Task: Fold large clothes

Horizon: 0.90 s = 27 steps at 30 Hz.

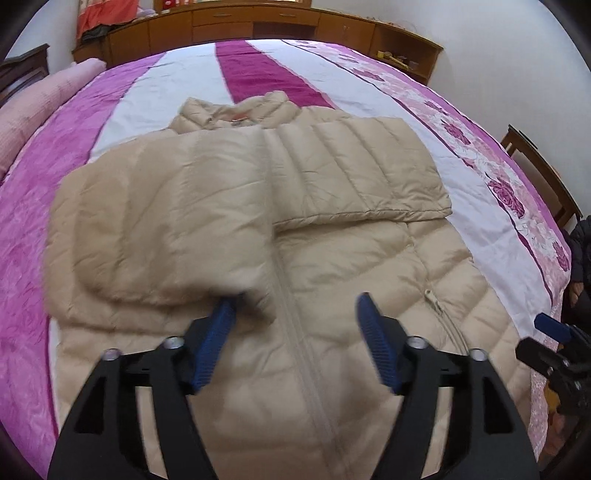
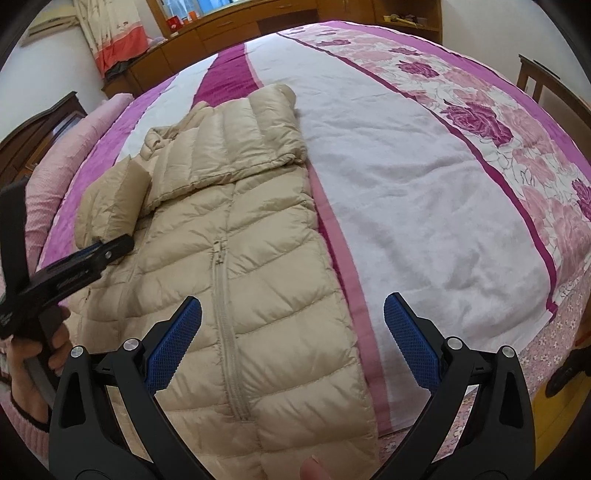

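Note:
A beige quilted down jacket [image 1: 332,280] lies front-up on the bed, zipper closed, collar at the far end. Its right sleeve [image 1: 362,173] is folded across the chest. Its left sleeve [image 1: 159,229] lies over the left side, blurred, its end touching my left finger pad. My left gripper [image 1: 295,314] is open above the jacket's middle. My right gripper [image 2: 291,321] is open and empty over the jacket's right edge [image 2: 280,295] near the hem. The left gripper [image 2: 92,258] also shows in the right wrist view, at the folded sleeve [image 2: 110,206].
The bed [image 2: 424,192] has a pink, white and magenta floral cover. A wooden cabinet [image 1: 258,26] runs along the far wall. A pink bolster [image 1: 40,107] lies at the left. A wooden chair [image 1: 543,173] stands at the right.

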Available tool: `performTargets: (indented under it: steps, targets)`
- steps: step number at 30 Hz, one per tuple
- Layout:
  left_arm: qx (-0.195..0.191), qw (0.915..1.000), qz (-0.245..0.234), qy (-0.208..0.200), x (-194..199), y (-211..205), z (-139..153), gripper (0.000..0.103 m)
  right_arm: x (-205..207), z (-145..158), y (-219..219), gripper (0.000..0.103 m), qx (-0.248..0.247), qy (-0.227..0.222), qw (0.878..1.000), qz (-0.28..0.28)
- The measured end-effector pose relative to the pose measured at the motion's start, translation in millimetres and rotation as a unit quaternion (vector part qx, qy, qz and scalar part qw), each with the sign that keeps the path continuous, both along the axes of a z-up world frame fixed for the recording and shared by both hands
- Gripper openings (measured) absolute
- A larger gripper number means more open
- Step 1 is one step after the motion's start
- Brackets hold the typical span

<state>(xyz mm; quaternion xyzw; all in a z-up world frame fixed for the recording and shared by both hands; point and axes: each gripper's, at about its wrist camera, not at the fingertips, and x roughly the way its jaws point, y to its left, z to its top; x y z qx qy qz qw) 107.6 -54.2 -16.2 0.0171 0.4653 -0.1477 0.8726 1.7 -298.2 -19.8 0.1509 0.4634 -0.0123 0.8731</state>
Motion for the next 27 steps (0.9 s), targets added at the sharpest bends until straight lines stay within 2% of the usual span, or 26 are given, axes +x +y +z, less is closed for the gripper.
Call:
performTargets:
  steps: [8, 10, 14, 18, 27]
  targets:
    - [0.019, 0.9984, 0.053, -0.002, -25, 58, 17, 0.075, 9, 11, 40, 0.098, -0.008, -0.007, 0.999, 0.032]
    - [0.024, 0.9974, 0.069, 0.000, -28, 75, 20, 0.079, 13, 13, 55, 0.098, -0.001, -0.007, 0.999, 0.042]
    - [0.051, 0.9939, 0.098, 0.004, -31, 109, 22, 0.080, 23, 18, 83, 0.098, 0.008, -0.008, 0.998, 0.060]
    - [0.059, 0.9906, 0.123, 0.011, -33, 135, 17, 0.080, 34, 27, 119, 0.098, 0.001, -0.015, 0.996, 0.092]
    - [0.051, 0.9859, 0.156, 0.034, -40, 176, -1, 0.081, 64, 40, 195, 0.098, -0.008, -0.025, 0.988, 0.153]
